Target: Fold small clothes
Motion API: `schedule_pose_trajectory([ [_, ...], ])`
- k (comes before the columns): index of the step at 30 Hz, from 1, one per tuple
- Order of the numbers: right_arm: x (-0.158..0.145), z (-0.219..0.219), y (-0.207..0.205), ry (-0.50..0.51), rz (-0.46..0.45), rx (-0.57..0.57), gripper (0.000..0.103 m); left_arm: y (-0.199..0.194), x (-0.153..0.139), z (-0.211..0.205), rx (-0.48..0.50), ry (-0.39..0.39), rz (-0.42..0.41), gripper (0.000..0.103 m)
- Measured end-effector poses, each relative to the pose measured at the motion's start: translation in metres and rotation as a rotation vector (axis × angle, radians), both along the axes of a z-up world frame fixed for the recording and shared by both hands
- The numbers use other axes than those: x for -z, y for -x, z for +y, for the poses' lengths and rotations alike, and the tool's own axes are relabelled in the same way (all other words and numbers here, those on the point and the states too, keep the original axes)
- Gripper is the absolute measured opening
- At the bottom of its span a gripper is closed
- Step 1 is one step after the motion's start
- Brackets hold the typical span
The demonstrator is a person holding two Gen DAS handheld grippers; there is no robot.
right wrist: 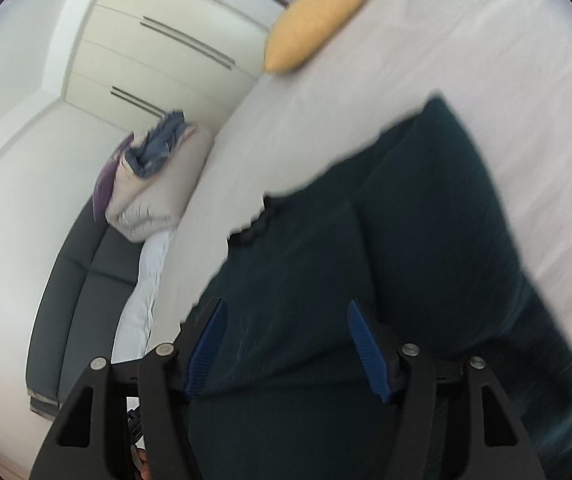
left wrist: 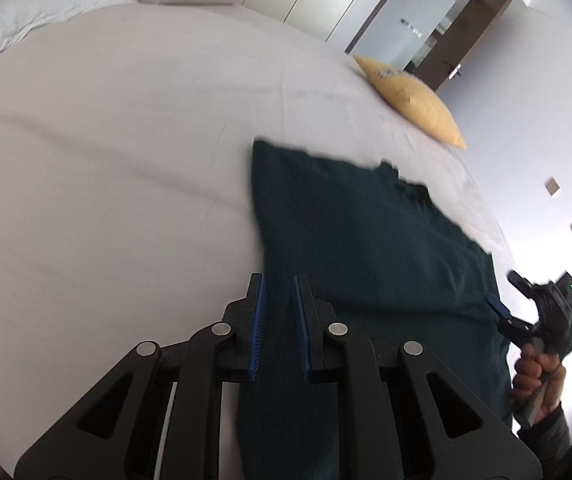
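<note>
Dark green garment [left wrist: 358, 240] on bed [left wrist: 105, 140], pinched in left tongs [left wrist: 279, 292], beneath parted right tongs [right wrist: 286, 316]

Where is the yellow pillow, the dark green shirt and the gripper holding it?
yellow pillow [left wrist: 414, 100], left wrist view, its middle.
dark green shirt [left wrist: 366, 232], left wrist view, its flat middle.
left gripper [left wrist: 279, 300], left wrist view, between fingertips.

Soft, even daylight fills both fisheye views, with blown-out glare at the left wrist view's right edge, motion blur smearing the dark green garment [right wrist: 406, 240], and curved, dark-vignetted frame edges.
</note>
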State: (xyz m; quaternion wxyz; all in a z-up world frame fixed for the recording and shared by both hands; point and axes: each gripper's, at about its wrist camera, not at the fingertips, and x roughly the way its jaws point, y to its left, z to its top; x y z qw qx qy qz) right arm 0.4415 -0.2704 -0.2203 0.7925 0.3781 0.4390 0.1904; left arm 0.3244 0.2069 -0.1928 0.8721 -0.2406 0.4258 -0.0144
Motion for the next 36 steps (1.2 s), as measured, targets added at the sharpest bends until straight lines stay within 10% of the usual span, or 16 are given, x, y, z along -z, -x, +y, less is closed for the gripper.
schedule_pose_trajectory([
  [3, 0.004, -0.011, 0.014, 0.053, 0.031, 0.020, 0.045, 0.031, 0.013, -0.003, 0.011, 0.000, 0.085, 0.014],
  [11, -0.060, -0.055, 0.144, 0.162, -0.174, 0.040, 0.072, 0.121, 0.004, 0.000, 0.007, 0.060, 0.091, 0.014],
  [20, -0.042, -0.089, 0.255, 0.279, -0.105, 0.002, 0.072, 0.195, 0.019, -0.020, 0.072, 0.142, 0.153, 0.016],
  [36, -0.012, -0.112, 0.291, 0.293, -0.007, 0.041, 0.073, 0.234, 0.034, -0.015, 0.108, 0.281, 0.224, 0.017],
])
